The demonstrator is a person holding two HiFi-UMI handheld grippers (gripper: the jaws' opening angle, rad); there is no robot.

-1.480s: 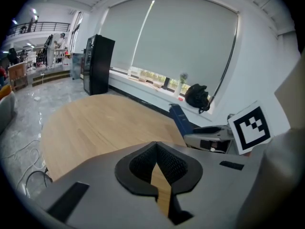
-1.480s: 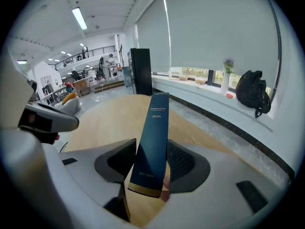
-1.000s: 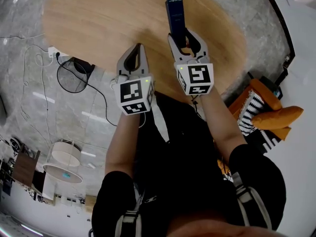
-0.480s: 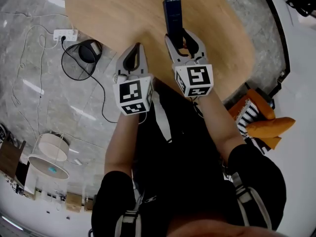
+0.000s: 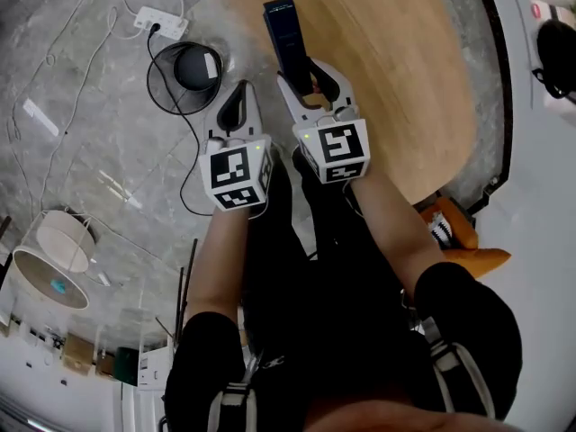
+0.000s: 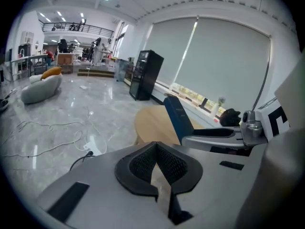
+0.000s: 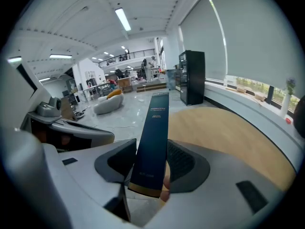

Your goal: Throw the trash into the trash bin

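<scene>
On the marble floor [image 5: 81,142] at the left lie a white power strip [image 5: 160,22] and a looped black cable [image 5: 171,97]. The left gripper [image 5: 241,93] is held above that floor, just off the bench's edge. Its fingers [image 6: 143,163] are closed together with nothing between them. Just beside it, the right gripper [image 5: 306,72] is clamped on a slim dark blue box [image 5: 283,30]. The box's near end sits squeezed between the two black fingers [image 7: 183,163]. The rest of the box sticks well out past the fingertips, tilted a little leftward. The box hangs in the air over the left edge of the round wooden bench [image 5: 396,79], which spreads away to the right.
</scene>
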